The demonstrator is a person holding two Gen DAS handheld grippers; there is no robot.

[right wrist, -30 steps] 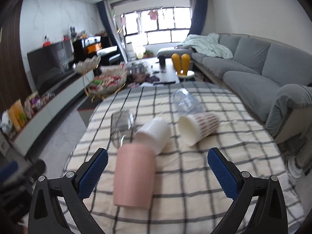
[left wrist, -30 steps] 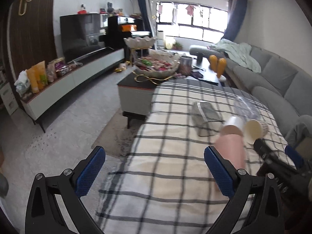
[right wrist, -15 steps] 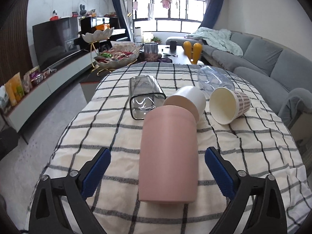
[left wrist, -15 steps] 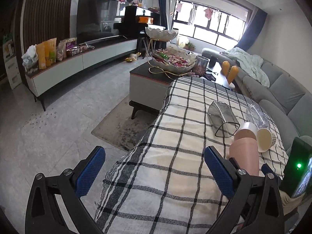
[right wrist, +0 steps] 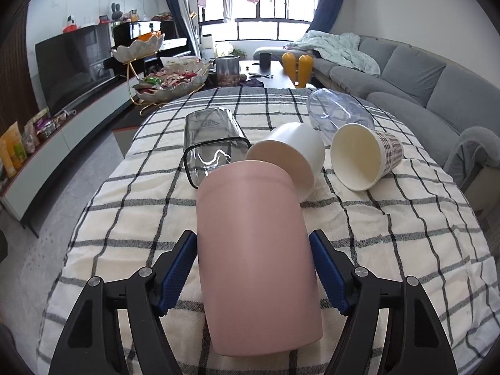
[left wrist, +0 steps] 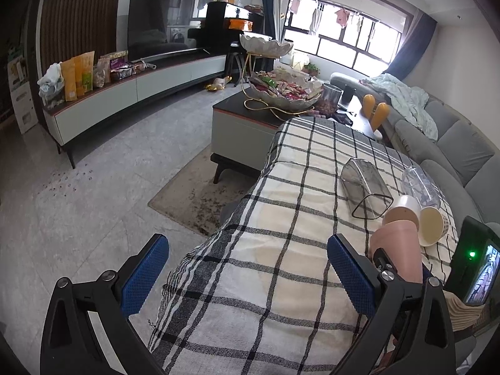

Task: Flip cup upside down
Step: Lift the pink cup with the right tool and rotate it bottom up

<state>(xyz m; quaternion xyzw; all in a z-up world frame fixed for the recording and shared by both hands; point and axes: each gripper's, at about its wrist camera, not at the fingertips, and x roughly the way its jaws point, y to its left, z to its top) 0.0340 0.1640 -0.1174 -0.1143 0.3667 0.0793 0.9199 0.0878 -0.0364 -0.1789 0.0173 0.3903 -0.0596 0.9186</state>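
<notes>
I'm just clamping my right gripper (right wrist: 253,268) onto the pink cup (right wrist: 253,237) lying sideways mid-table, left gripper (left wrist: 247,272) spread idle, flip not started.

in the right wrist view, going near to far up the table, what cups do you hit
pink cup held by the right gripper → white cup → clear cup

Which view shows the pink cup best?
The right wrist view: the pink cup fills the centre, lying on its side between the right gripper's pads. The left wrist view shows only part of it at the right edge, behind a finger of the open left gripper.
</notes>
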